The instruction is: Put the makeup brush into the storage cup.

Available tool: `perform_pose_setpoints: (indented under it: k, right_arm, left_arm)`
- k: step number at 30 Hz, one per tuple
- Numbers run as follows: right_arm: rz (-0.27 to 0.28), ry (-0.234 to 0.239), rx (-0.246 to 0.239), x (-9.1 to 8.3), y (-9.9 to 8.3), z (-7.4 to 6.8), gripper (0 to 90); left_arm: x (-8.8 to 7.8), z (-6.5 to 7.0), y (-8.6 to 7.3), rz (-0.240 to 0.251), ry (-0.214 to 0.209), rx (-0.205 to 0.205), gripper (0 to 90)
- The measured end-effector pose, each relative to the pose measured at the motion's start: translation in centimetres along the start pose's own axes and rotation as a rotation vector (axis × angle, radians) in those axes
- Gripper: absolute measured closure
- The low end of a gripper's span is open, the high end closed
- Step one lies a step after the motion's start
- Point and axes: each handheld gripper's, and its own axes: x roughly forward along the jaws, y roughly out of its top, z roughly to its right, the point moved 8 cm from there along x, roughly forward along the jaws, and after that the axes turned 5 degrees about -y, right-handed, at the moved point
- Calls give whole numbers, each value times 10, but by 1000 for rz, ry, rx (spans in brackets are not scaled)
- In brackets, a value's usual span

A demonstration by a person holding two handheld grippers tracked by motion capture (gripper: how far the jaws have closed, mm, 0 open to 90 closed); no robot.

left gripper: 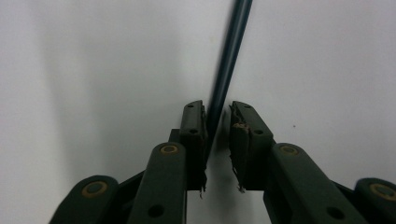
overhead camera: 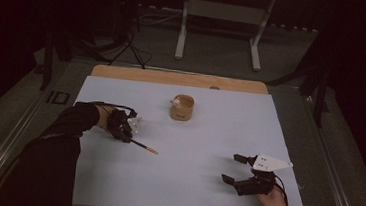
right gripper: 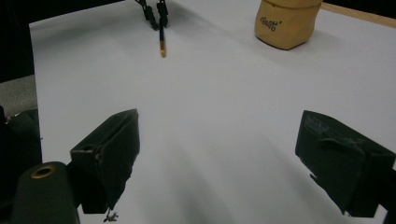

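A: Where is the pencil (overhead camera: 143,146) now, relative to your fingers?

B: It lies flat on the white worktop (overhead camera: 207,150), on the left side. In the left gripper view the dark shaft (left gripper: 223,84) runs straight away from me, between my two left fingers (left gripper: 194,135). So its long axis is in line with the left gripper (overhead camera: 124,135), not across it.

A: Do the fingers pinch it already?

B: Almost, I think. They are narrow around the rear end of the pencil; one finger seems to touch the shaft, but on the other side I see a thin gap. I would not call it a firm grip.

A: And the right side?

B: My right gripper (overhead camera: 233,168) is well apart, near the front right corner of the worktop, with its fingers (right gripper: 109,154) spread wide and nothing between them. The left hand is clearly the nearer one.

A: Where does the pencil point?

B: Its orange tip points toward the middle of the worktop. The wooden cup (overhead camera: 182,107) stands further back, well apart from the tip, so I judge the pencil must be lifted and carried that way.
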Motion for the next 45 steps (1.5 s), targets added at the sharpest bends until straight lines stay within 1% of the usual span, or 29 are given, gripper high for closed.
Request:
perform_pose_setpoints:
  k: [6,8,10,12,13,14,15,16,17,18,19,21,22,23,24,25,28,30,31,32,34,37,38,40,41,42,43,44,45]
  right_arm:
    - [0,0,0,0,0,0,138]
    - [0,0,-2,0,0,0,138]
    - [3,1,-3,0,0,0,139]
    - [2,1,-2,0,0,0,139]
    - [3,0,-4,-1,0,0,139]
    - [3,0,-4,-1,0,0,139]
    - [4,-1,-6,-1,1,0,138]
    - [4,-1,-6,-1,1,0,138]
    - [6,-3,-4,-1,1,0,138]
    - [6,-3,-4,-1,1,0,138]
    - [7,-3,-2,-2,1,1,138]
    - [5,-5,-2,-1,1,1,138]
    - [5,-5,-2,-1,1,1,138]
    - [4,-3,-4,-1,1,0,138]
    - [4,-3,-4,-1,1,0,138]
    - [3,-7,-5,-1,1,0,138]
    - [5,-9,-2,-2,1,1,139]
    - [6,-9,0,-2,1,1,138]
    - [6,-10,-1,-2,1,1,139]
    - [6,-10,-2,-2,1,1,139]
    - [6,-10,-2,-2,1,1,138]
    - [5,-11,-2,-2,1,1,139]
    - [5,-12,-2,-2,1,1,138]
    - [5,-12,-1,-2,1,1,138]
    - [6,-13,-2,-2,1,1,139]
    - [6,-14,-2,-2,1,1,139]
    - [7,-13,0,-2,1,1,138]
    - [7,-13,0,-2,1,1,138]
    - [7,-14,-1,-2,2,1,138]
  left_arm:
    - [1,0,2,-31,-25,10,809]
    - [1,0,4,-55,-40,16,836]
    - [1,1,4,-58,-46,7,856]
    - [1,0,4,-59,-46,11,857]
    - [0,1,5,-65,-38,-2,858]
    - [0,1,5,-65,-38,-2,858]
    - [0,1,7,-50,-37,-25,859]
    - [-1,2,10,-18,-37,-36,859]
    - [-2,2,11,-5,-37,-45,859]
    - [-2,2,11,-5,-37,-45,859]
    - [-4,3,13,15,-26,-57,859]
    - [-7,5,16,39,-26,-45,859]
    - [-7,5,16,39,-26,-45,859]
    - [-12,5,21,66,-19,-60,859]
    - [-12,5,21,66,-19,-60,859]
    - [-19,6,27,106,-12,-80,859]
    - [-26,10,32,135,-17,-99,859]
    - [-27,10,33,141,-18,-93,859]
    - [-30,12,36,148,-24,-128,859]
    - [-32,14,38,170,-22,-128,859]
    - [-34,14,39,176,-21,-139,859]
    - [-37,18,41,199,-1,-135,859]
    - [-38,19,42,208,-9,-146,859]
    - [-38,20,42,214,-8,-144,859]
    - [-40,21,44,236,-7,-155,859]
    - [-40,21,44,236,-7,-155,860]
    - [-44,21,47,258,9,-167,860]
    - [-44,21,47,258,9,-167,859]
    - [-46,21,49,274,16,-181,859]
